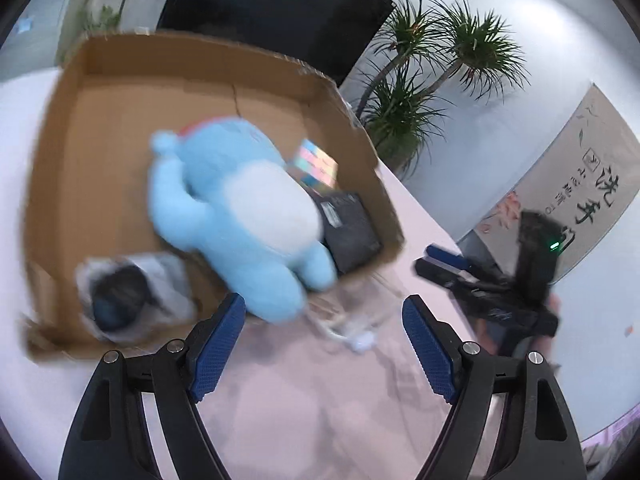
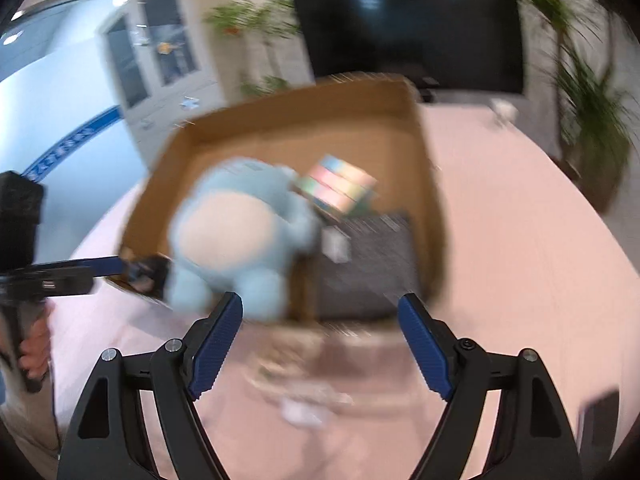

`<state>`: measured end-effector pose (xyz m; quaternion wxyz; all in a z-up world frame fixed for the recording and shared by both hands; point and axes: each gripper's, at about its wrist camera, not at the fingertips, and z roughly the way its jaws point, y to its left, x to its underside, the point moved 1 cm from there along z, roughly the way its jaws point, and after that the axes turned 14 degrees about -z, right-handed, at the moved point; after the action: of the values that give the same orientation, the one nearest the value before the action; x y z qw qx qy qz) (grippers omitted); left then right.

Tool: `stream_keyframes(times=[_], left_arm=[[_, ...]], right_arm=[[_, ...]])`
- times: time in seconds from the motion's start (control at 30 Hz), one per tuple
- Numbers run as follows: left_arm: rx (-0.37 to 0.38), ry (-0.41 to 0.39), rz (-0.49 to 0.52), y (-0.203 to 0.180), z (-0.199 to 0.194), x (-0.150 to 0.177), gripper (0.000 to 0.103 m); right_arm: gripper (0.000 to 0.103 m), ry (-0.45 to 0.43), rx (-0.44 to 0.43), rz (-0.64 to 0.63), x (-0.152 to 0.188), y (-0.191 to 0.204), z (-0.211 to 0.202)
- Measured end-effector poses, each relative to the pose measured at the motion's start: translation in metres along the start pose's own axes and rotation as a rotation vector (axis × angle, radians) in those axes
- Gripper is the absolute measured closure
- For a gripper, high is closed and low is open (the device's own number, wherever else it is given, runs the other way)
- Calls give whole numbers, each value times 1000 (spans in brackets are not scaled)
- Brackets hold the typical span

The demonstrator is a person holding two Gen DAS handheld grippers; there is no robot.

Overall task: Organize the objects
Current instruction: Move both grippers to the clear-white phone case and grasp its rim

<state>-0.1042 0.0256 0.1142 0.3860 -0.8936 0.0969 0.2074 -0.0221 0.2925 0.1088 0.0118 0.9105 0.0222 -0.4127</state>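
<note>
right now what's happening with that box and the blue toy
A person holds a hand-held gripper in each hand over a pinkish table, packing things into a cardboard box. The blue plush toy already lies inside, with a pastel striped box, a dark flat package and a grey-wrapped dark item. The left hand-held gripper and right hand-held gripper are both open and empty, near the box's front edge. Something clear and crumpled lies on the table outside the box; it is too blurred to identify.

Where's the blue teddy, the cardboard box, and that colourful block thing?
blue plush toy [image 1: 260, 204]: left wrist view, white belly.
cardboard box [image 1: 132, 56]: left wrist view, far inner wall.
colourful block [image 2: 340, 184]: right wrist view, striped top face.
</note>
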Motion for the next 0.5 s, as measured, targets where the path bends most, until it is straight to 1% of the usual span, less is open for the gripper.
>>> stream_keyframes(times=[0.03, 0.1, 0.17, 0.2, 0.23, 0.27, 0.3, 0.33, 0.37, 0.4, 0.43, 0.47, 0.5], left_arm=[[0, 7, -10, -3, 5, 4, 22], [-17, 20, -52, -2, 25, 16, 22], [-49, 49, -97, 2, 50, 25, 22], [-58, 58, -108, 4, 59, 29, 22], [-76, 68, -127, 7, 69, 33, 22], [-79, 73, -134, 12, 71, 36, 22], [-78, 77, -143, 13, 80, 37, 22], [-84, 78, -148, 16, 87, 36, 23], [-103, 71, -157, 20, 92, 37, 27], [-119, 72, -175, 23, 100, 35, 33], [-119, 90, -200, 28, 108, 34, 51], [-118, 106, -216, 30, 113, 33, 63], [-89, 131, -241, 33, 119, 32, 66]], right_arm=[[26, 26, 12, 19, 14, -6, 1], [34, 67, 22, 46, 30, -19, 9], [49, 103, 44, 71, 37, -33, 20], [51, 115, 51, 84, 42, -40, 22], [56, 126, 52, 98, 48, -49, 26], [63, 142, 49, 106, 51, -53, 32], [68, 161, 50, 111, 55, -56, 37], [74, 191, 51, 111, 58, -57, 46], [79, 203, 39, 114, 61, -58, 51], [81, 196, 21, 123, 62, -58, 53], [87, 177, -8, 141, 62, -58, 52], [87, 173, -11, 144, 62, -58, 50], [87, 168, -8, 140, 63, -56, 49]])
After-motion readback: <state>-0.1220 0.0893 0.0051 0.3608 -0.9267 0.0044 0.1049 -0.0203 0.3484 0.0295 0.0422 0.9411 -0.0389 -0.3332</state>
